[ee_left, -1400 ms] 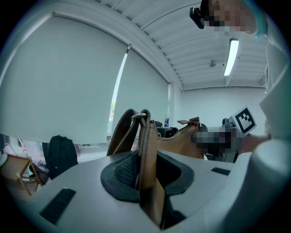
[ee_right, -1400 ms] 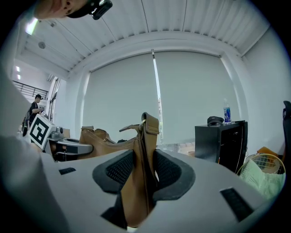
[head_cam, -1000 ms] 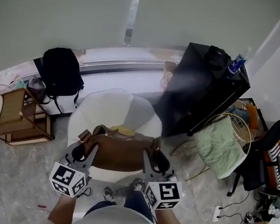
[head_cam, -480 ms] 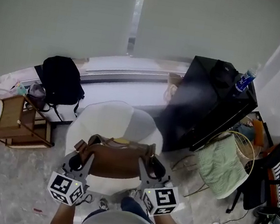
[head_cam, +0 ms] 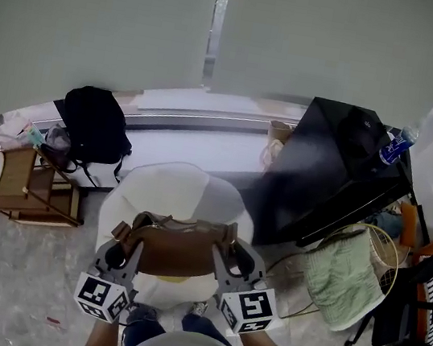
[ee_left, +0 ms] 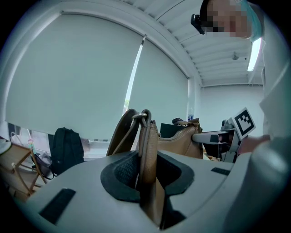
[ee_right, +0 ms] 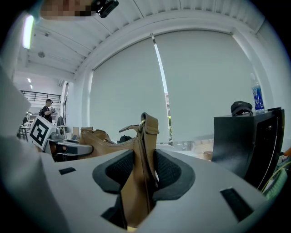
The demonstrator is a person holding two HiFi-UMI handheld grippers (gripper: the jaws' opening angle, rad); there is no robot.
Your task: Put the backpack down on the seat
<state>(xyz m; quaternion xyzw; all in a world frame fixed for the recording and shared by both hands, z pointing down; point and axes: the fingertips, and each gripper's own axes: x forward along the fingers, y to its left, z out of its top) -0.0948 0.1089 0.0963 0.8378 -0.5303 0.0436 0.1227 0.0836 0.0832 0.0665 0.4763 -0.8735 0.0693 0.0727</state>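
Backpack (head_cam: pixel 179 253), brown leather, over the white seat (head_cam: pixel 173 190), its ends pinched by left gripper (head_cam: pixel 130 237) and right gripper (head_cam: pixel 225 251).

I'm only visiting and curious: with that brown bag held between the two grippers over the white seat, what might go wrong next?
The left gripper and right gripper each pinch only a thin strap end of the brown bag. If either slips, the bag could drop lopsided. It also hangs over the front half of the white seat, so if released there it might slump off the front edge.
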